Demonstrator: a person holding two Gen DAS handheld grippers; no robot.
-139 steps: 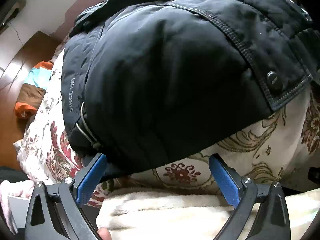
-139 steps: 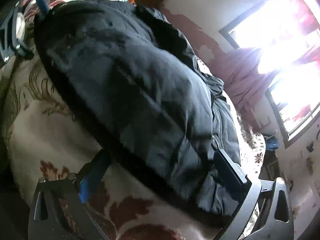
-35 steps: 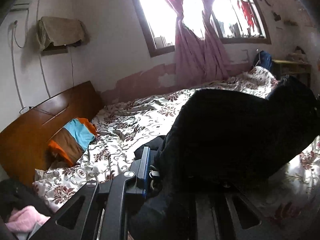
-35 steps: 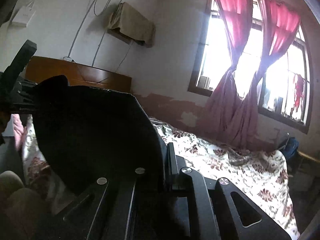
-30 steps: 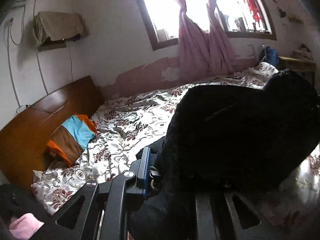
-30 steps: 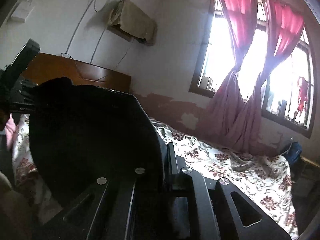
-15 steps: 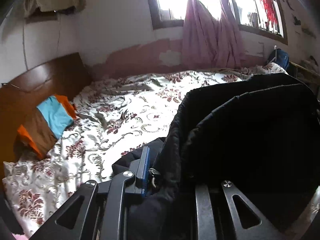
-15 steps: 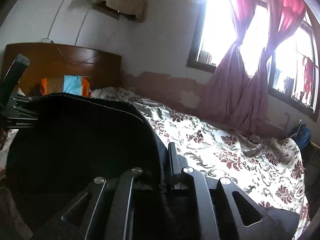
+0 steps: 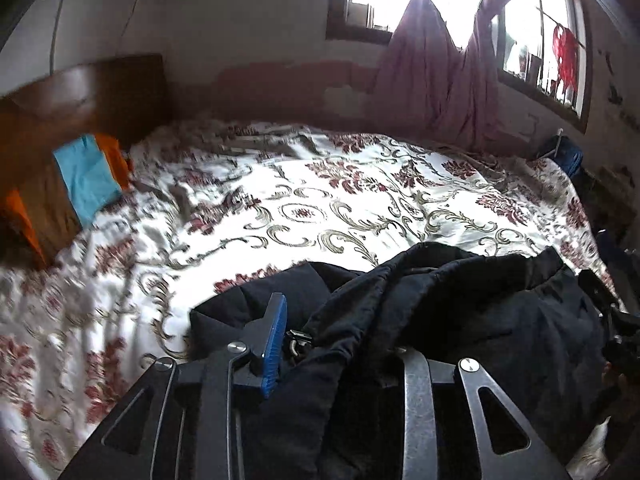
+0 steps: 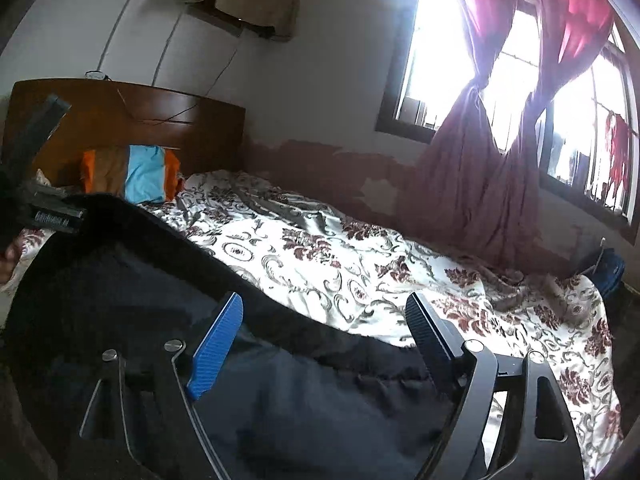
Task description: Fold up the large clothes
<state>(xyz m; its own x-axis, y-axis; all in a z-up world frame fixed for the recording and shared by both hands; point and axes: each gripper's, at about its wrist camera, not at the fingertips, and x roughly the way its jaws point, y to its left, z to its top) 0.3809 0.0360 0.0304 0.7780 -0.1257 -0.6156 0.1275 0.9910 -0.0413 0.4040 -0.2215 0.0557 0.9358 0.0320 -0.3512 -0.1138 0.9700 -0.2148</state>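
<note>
A large black padded jacket (image 9: 480, 312) lies bunched on the near part of the flowered bedspread (image 9: 320, 200). My left gripper (image 9: 340, 320) is low over its near edge with its jaws opening. The blue left pad (image 9: 276, 340) stands clear beside a small cord toggle, and fabric is heaped over the other finger. In the right wrist view the jacket (image 10: 120, 280) spreads out to the left. My right gripper (image 10: 324, 300) is opening wide, its pads apart above the jacket's edge and pressing on nothing. The left gripper (image 10: 40, 200) shows at the far left there.
A wooden headboard (image 10: 120, 120) with an orange, brown and blue pillow (image 10: 140, 172) stands at the bed's left end. Pink curtains (image 10: 472, 168) hang at the windows behind the bed. A blue bag (image 10: 608, 268) sits past the bed's right end.
The jacket, held up in the air by both grippers, has come down onto the bed. The right jaws have sprung wide apart and let go. The left jaws have widened a little.
</note>
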